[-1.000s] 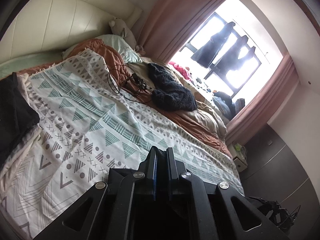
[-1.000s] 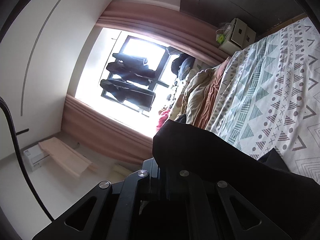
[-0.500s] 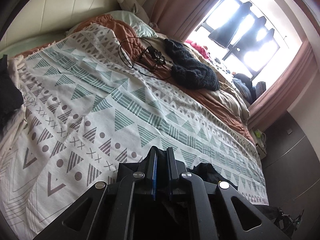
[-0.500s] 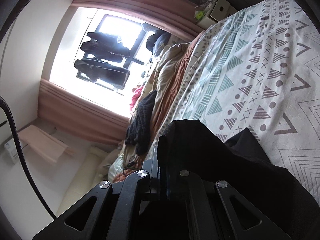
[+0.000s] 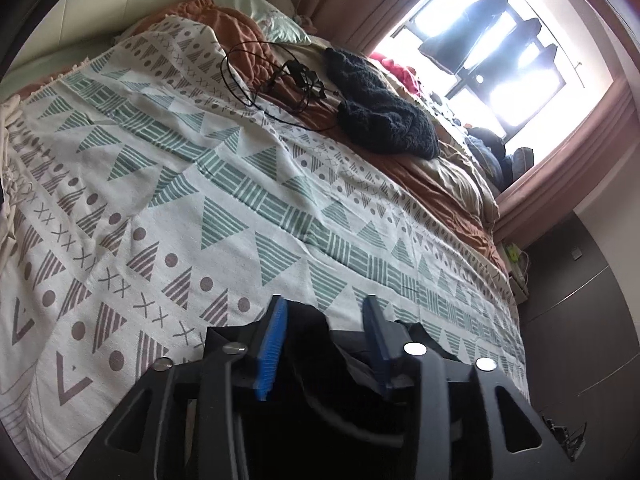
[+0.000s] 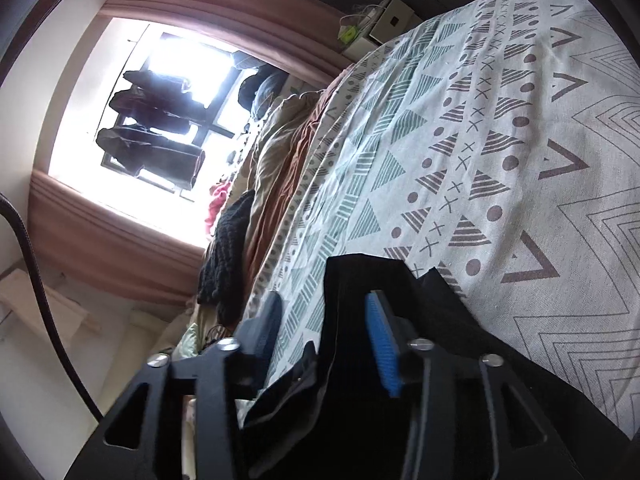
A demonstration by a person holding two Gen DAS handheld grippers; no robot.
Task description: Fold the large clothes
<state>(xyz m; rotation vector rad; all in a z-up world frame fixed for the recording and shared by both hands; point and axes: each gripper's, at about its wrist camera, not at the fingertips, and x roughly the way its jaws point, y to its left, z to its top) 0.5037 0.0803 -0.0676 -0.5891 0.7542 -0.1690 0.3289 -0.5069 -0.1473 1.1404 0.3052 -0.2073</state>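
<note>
Between the blue pads of the left gripper (image 5: 324, 312) a fold of the black garment (image 5: 308, 332) stands up, but the jaws are spread and have just been opening, so the pads no longer press on it. The right gripper (image 6: 324, 312) shows the same: its jaws have just been opening too, they stand apart, and the black cloth rises loosely between them without being pinched. The garment lies on the near edge of the patterned bedspread (image 5: 240, 184), released there by both grippers. It looks soft, light and limp, not slippery, so I judge it will sag wherever it is not supported; the best hold is at a hem or a corner, one in each gripper. Its long axis I cannot tell, because only small dark parts show. Farther away on the bed lie a dark knitted piece (image 5: 384, 120) and a black cable (image 5: 272, 80), well apart from the garment.
</note>
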